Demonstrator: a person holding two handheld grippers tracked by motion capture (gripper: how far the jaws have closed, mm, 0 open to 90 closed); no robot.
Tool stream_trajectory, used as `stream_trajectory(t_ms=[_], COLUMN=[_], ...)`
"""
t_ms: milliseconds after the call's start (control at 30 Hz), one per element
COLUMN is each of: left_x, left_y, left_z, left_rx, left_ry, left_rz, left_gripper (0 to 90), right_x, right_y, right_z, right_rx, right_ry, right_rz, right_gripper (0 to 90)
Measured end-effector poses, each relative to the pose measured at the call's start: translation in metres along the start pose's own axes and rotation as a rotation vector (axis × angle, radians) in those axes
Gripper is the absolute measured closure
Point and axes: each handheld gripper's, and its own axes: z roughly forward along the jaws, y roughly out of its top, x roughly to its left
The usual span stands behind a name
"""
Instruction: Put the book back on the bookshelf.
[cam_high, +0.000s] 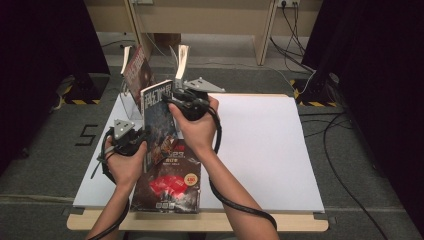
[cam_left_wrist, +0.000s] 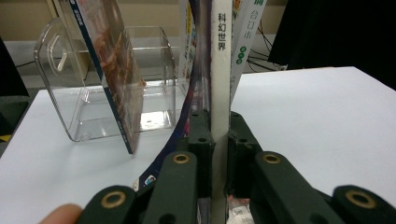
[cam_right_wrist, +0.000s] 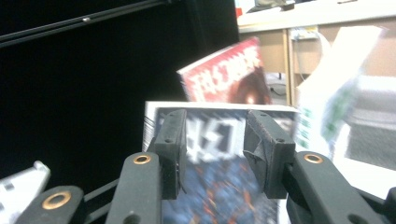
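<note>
A magazine with a blue-and-dark cover (cam_high: 159, 117) stands upright on the white table (cam_high: 260, 145). My left gripper (cam_high: 134, 138) is shut on its white spine (cam_left_wrist: 220, 93), low down, with a pad pressed on each side (cam_left_wrist: 219, 126). My right gripper (cam_high: 171, 101) is at the magazine's top edge. Its jaws stand open (cam_right_wrist: 217, 140), and the blurred cover (cam_right_wrist: 219, 186) shows behind the gap without the pads pressing on it.
A clear plastic holder (cam_left_wrist: 84, 107) stands at the table's back left with a red magazine (cam_high: 137, 72) leaning in it and a white book with green print (cam_high: 182, 60) beside it. Another magazine (cam_high: 172, 185) lies flat at the front edge. The table's right half is bare.
</note>
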Motion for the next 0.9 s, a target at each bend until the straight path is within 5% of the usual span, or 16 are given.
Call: stream_trajectory(t_ms=[367,900], left_x=[0.011,0.021], left_y=[0.005,0.015], left_z=[-0.005,-0.011], left_rx=[-0.027,-0.065], left_ry=[-0.017,-0.008], left_rz=[0.002,-0.007], left_gripper=[82.7,82.6], right_x=[-0.050,-0.104], right_y=[-0.037,-0.110], right_z=[-0.036,-0.076], right_rx=[0.088,0.219], right_ry=[-0.080,-0.194], right_rz=[0.034,0.090], right_gripper=[60.4,60.8])
